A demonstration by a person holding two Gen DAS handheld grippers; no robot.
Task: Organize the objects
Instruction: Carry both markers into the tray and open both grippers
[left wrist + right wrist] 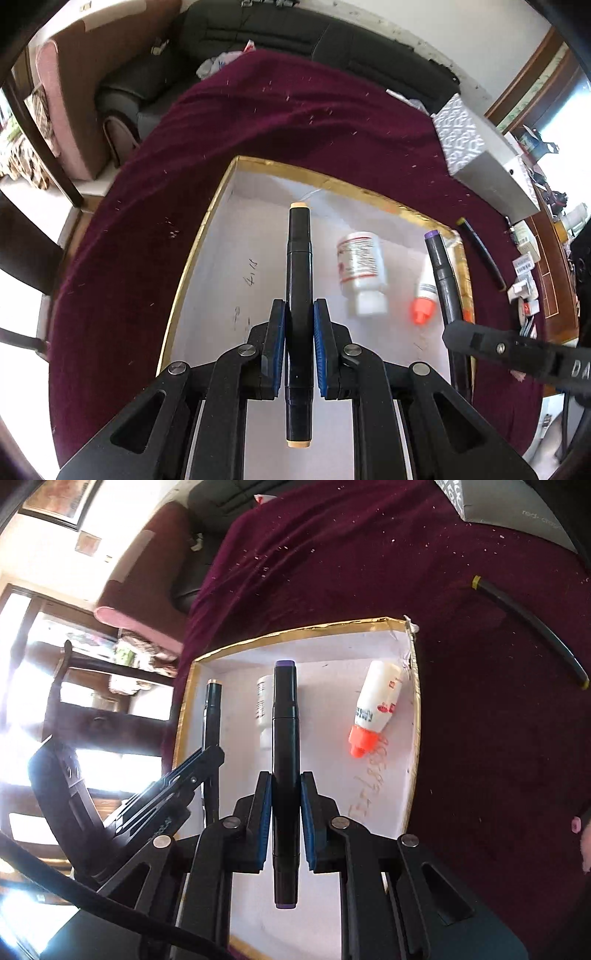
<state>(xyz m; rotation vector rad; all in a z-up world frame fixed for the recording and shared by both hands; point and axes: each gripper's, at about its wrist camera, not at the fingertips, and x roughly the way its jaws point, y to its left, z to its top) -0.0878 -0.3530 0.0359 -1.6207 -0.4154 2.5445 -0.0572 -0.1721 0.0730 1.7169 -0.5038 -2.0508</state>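
Observation:
My left gripper [299, 321] is shut on a black marker with beige end caps [299, 258], held lengthwise above the white floor of a gold-rimmed box [207, 229]. My right gripper [286, 790] is shut on a black marker with purple end caps [284, 716] over the same box [295, 635]. Inside the box lie a white pill bottle [362, 266] and a white glue bottle with an orange cap [376, 709]. In the left wrist view the purple-capped marker [441, 266] and the right gripper's body [517, 350] show at the right. The left gripper's body [166, 794] and the beige-capped marker [212, 716] appear left in the right wrist view.
The box sits on a maroon cloth [258, 122] covering a table. A black marker with yellow caps [528, 627] lies on the cloth right of the box. A grey patterned carton [476, 155] stands at the far right. A dark sofa [280, 33] lies beyond the table.

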